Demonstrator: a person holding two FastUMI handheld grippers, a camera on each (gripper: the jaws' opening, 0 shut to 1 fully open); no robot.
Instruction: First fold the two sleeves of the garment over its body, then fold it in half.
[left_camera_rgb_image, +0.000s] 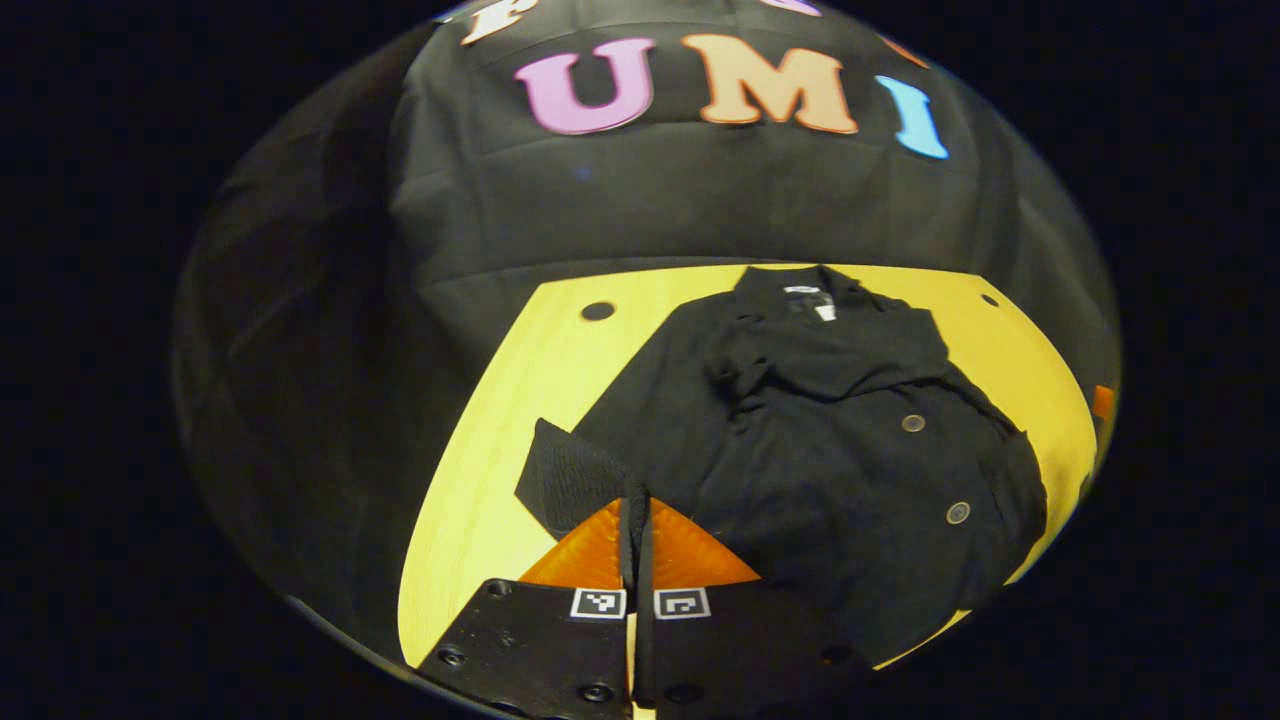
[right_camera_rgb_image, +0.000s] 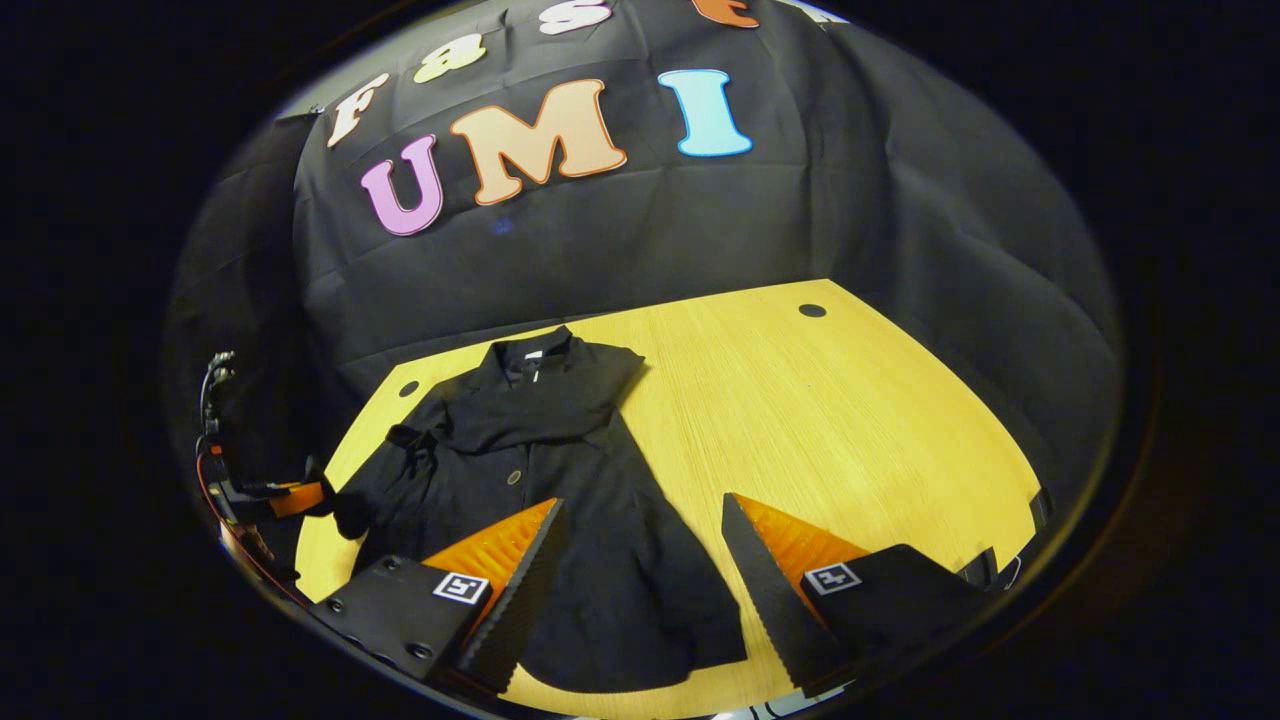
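The left gripper (left_camera_rgb_image: 636, 520) is clamped on a sleeve (left_camera_rgb_image: 575, 475) of the black coat (left_camera_rgb_image: 820, 450), likely to carry it across the body. The coat lies on the yellow table (right_camera_rgb_image: 850, 400); its hem sits between the right gripper's (right_camera_rgb_image: 640, 560) spread fingers, waiting.

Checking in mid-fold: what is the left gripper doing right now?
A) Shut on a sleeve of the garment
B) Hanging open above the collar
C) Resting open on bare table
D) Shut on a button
A: in the left gripper view, the left gripper is closed with black fabric of the sleeve pinched between its fingers.
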